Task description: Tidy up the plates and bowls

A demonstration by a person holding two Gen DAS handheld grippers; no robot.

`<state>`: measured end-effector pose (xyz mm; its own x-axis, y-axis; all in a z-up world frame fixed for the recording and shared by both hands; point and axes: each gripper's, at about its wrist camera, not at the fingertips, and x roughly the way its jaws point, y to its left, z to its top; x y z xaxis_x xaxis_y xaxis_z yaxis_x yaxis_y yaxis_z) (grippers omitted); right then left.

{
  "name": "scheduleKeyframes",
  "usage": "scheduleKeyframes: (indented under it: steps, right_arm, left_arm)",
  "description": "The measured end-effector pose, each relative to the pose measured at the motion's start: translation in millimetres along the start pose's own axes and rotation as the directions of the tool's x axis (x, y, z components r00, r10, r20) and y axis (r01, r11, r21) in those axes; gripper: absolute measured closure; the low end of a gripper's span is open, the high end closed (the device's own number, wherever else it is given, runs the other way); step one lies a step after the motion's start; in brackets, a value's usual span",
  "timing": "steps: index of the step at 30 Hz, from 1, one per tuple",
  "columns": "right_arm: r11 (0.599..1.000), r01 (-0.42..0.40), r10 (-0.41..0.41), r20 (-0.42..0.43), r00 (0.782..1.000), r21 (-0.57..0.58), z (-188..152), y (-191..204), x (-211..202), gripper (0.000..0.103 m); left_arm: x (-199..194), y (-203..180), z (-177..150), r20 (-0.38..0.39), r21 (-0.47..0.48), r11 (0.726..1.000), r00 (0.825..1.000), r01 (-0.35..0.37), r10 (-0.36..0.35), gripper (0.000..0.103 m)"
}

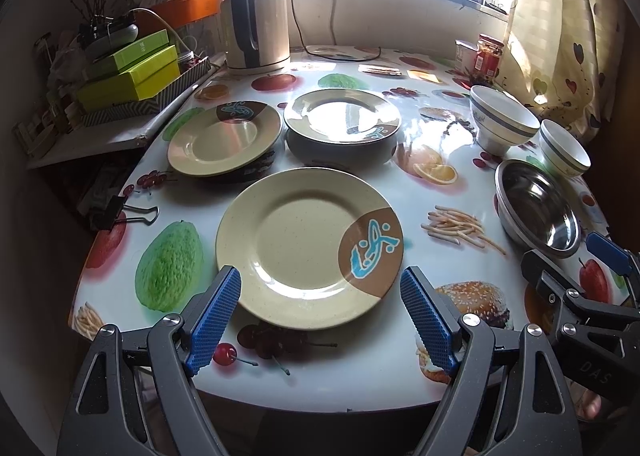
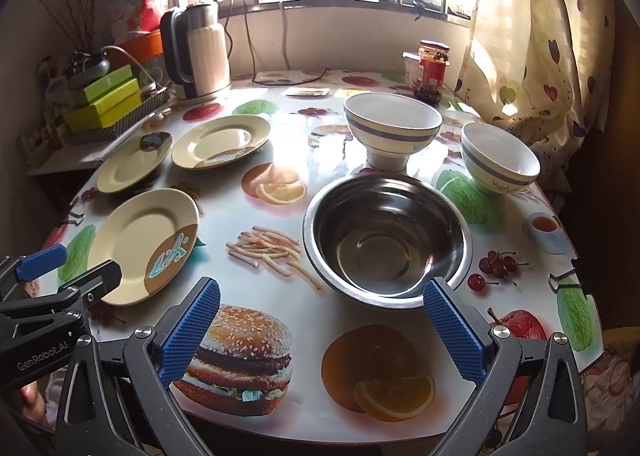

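Plates and bowls stand apart on a tabletop (image 1: 360,368) covered with printed food pictures. In the left wrist view the left hand-held gripper (image 1: 320,320) is spread wide, its blue pads on both sides of the near edge of the closest plate (image 1: 310,246), holding nothing; whether the pads touch the rim I cannot tell. This plate is cream with a brown patch and a blue sign at about 4 o'clock on its rim. At 11 o'clock from it lies a second plate (image 1: 224,138), and at 12 o'clock a third plate (image 1: 342,116); these two lie just beside each other. A kettle (image 1: 258,20) stands behind them near the window.

In the right wrist view the right hand-held gripper (image 2: 320,332) is also spread wide and empty, hanging over the printed burger and orange. The steel bowl (image 2: 386,240) stands upright just ahead, with the right pad close to its near rim at 5 o'clock. At 12 o'clock behind the steel bowl stands a white bowl (image 2: 392,128) with a grey band, and at 2 o'clock a smaller white bowl (image 2: 498,158) of the same kind, a little apart. A red jar (image 2: 431,70) stands far back by the curtain.
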<state>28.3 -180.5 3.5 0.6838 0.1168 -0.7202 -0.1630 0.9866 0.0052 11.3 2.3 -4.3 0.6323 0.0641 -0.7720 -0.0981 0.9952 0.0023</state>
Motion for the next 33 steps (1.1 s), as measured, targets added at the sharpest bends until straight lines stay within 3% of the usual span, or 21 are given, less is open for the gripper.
scheduleKeyframes:
  steps: [9,22,28,33]
  right_arm:
    - [1.0,-0.001,0.001,0.009,1.0,-0.005,8,-1,4,0.0]
    - [0.999,0.002,0.002,0.089,0.996,-0.044,60,11,14,0.0]
    - [0.999,-0.011,0.011,0.003,1.0,-0.05,88,21,41,0.0]
    - [1.0,-0.024,0.024,0.022,0.999,-0.018,110,31,56,0.0]
  left_arm:
    - [4,2,10,0.001,0.003,1.0,1.0,-0.011,0.011,0.021]
    - [19,36,56,-0.002,-0.05,0.998,0.999,0.039,-0.039,0.021]
    - [35,51,85,-0.005,-0.057,0.997,0.999,0.047,-0.047,0.024]
    - [54,62,111,-0.029,-0.08,0.994,0.997,0.07,-0.073,0.027]
